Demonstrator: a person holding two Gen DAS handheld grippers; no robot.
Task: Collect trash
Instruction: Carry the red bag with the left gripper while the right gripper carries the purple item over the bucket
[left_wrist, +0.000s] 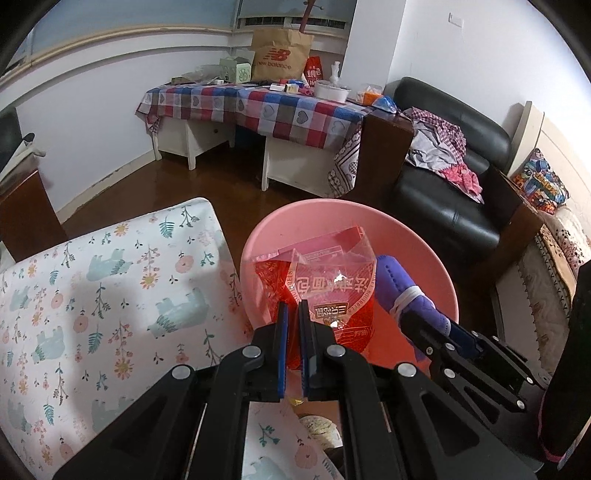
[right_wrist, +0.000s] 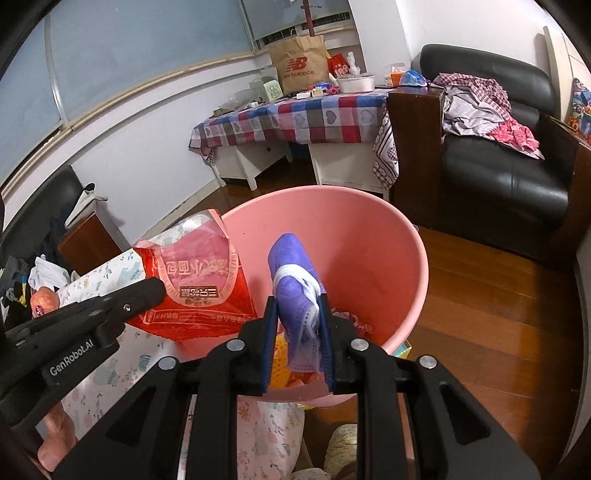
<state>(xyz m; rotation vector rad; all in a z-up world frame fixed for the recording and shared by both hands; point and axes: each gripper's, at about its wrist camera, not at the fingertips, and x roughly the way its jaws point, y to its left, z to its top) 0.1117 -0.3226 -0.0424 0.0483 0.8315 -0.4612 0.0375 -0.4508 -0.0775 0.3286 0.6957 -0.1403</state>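
Holding both bits of trash right over the pink bin, ready to drop.

Left fingers pinched tight on the red wrapper, hanging over the bin's 9 o'clock rim; right fingers clamped narrow on the rolled purple mask, long axis pointing 12 o'clock, sitting nearer the bin's middle, so probably first to go.

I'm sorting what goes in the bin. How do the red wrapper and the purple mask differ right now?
The red wrapper is glossy, partly see-through plastic with printed writing; the purple mask is matte fabric, rolled up and bound by its white strap. The wrapper is flat and crumpled in the left tongs; the mask is a thick bundle in the right tongs. Both are clamped and held over the pink bin.
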